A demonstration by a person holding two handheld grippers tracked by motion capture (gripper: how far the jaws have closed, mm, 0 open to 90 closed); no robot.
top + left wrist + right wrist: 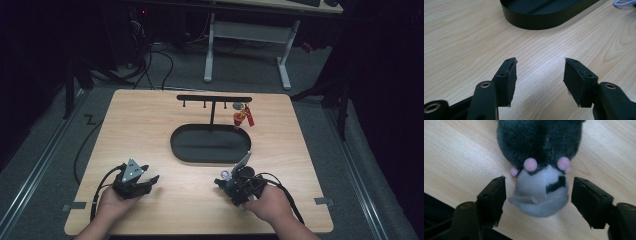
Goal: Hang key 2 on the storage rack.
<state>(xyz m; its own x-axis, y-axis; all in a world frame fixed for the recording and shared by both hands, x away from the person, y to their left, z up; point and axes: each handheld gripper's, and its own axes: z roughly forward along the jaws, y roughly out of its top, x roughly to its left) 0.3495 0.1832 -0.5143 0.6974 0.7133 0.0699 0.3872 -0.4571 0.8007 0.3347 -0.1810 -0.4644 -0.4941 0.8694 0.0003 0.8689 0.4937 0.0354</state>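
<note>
Right gripper (537, 195) has its pads (499, 195) spread either side of a plush toy (541, 190), neither pad touching the pale grey end of it. The toy lies on the wooden table (150, 130), just on the near side of the black oval tray (210, 145), dark fuzzy body beyond the jaws, small pink dots where the two colours meet. So this looks like the grasp step: jaws lined up, the squeeze not yet made. Next it calls for closing squarely on that soft end without pushing it away.

Left gripper (539, 77) rests near the tray's front-left, jaws apart with nothing between them.

From above the toy is mostly hidden behind the right gripper; possibly a keychain loop there, but it's blurred.
</note>
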